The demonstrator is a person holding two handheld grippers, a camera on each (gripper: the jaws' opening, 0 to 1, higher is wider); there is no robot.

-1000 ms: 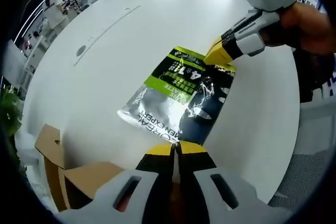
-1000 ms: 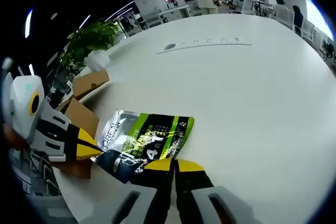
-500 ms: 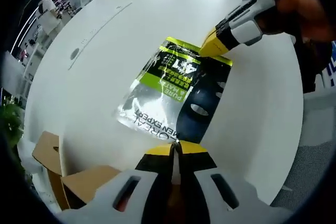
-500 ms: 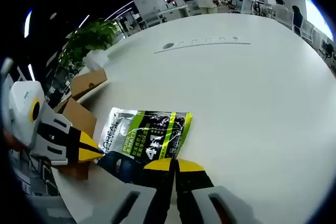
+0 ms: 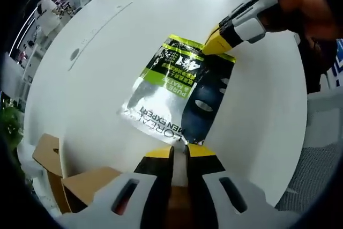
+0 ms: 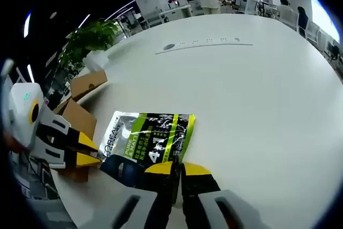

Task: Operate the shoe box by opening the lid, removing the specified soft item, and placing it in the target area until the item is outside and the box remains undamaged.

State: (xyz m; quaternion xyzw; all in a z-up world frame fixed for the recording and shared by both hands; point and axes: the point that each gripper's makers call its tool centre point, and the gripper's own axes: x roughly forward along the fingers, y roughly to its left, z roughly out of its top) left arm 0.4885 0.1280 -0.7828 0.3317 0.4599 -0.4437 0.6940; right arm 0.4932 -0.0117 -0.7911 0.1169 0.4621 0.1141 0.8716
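Since a moment ago, left gripper point(image 5: 179, 151) has parted slightly off the shiny green-and-black sachet point(image 5: 179, 92) (flat on the round white table point(image 5: 107, 52)); right gripper point(image 6: 178, 168) pinches its far corner.

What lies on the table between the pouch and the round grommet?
Nothing: in the right gripper view, bare white table runs from the pouch to the grommet.
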